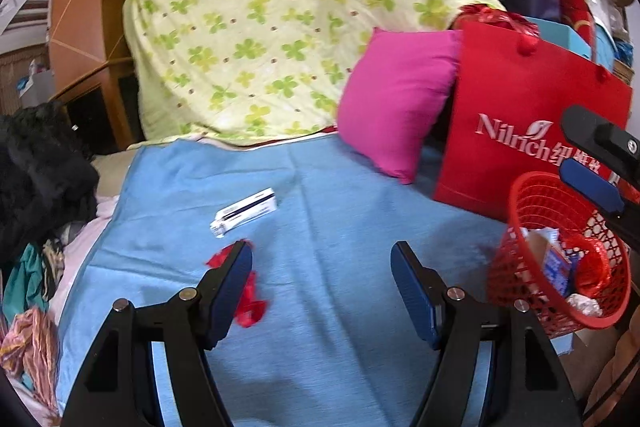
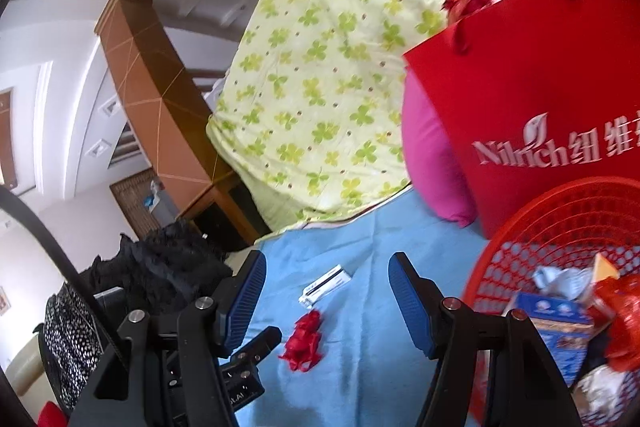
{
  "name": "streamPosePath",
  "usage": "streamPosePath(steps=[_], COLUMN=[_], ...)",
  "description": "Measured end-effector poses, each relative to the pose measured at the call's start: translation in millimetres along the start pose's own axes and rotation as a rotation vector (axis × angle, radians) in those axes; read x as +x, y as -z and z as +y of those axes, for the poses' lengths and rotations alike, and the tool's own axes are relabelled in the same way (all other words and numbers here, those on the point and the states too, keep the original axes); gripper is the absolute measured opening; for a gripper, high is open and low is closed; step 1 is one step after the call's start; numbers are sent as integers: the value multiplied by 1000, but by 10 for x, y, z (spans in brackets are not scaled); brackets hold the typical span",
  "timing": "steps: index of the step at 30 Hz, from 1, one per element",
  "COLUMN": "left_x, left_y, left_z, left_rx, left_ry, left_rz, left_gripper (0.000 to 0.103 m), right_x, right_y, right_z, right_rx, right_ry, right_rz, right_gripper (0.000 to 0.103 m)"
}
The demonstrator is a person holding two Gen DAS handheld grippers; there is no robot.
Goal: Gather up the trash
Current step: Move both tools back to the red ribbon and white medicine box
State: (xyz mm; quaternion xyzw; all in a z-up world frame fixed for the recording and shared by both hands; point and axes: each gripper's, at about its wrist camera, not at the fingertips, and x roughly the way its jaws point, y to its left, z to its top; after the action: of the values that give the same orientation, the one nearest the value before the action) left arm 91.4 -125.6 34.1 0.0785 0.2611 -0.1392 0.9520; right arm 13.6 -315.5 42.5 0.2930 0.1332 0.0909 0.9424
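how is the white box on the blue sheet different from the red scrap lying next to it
The white box is a stiff, straight-edged oblong with a dark stripe; the red scrap is crumpled, ragged and plain red. The box lies farther from the grippers, the scrap nearer. Both lie loose on the blue sheet, outside the red basket.

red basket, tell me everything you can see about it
The red basket is a round plastic bin with lattice walls and a solid rim, tilted so its mouth faces the cameras. It stands at the right edge of the blue cloth, just in front of the red paper bag. It holds trash: a blue and white carton, crumpled pale paper and shiny red wrapping. No gripper holds it.
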Motion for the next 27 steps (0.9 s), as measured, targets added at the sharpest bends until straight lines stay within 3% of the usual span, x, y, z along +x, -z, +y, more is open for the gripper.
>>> streamPosePath(steps=[12,27], left_x=[77,391], left_y=[183,433], left_z=[549,984], left_rx=[-54,-111], left_ry=[-66,-90], left_rz=[25,86], left_gripper=[73,73], right_x=[447,814], right_y=[320,499], right_z=[370,474], right_rx=[-57,-77], right_ry=[-16,-8], right_rz=[104,193], right_gripper=[68,68])
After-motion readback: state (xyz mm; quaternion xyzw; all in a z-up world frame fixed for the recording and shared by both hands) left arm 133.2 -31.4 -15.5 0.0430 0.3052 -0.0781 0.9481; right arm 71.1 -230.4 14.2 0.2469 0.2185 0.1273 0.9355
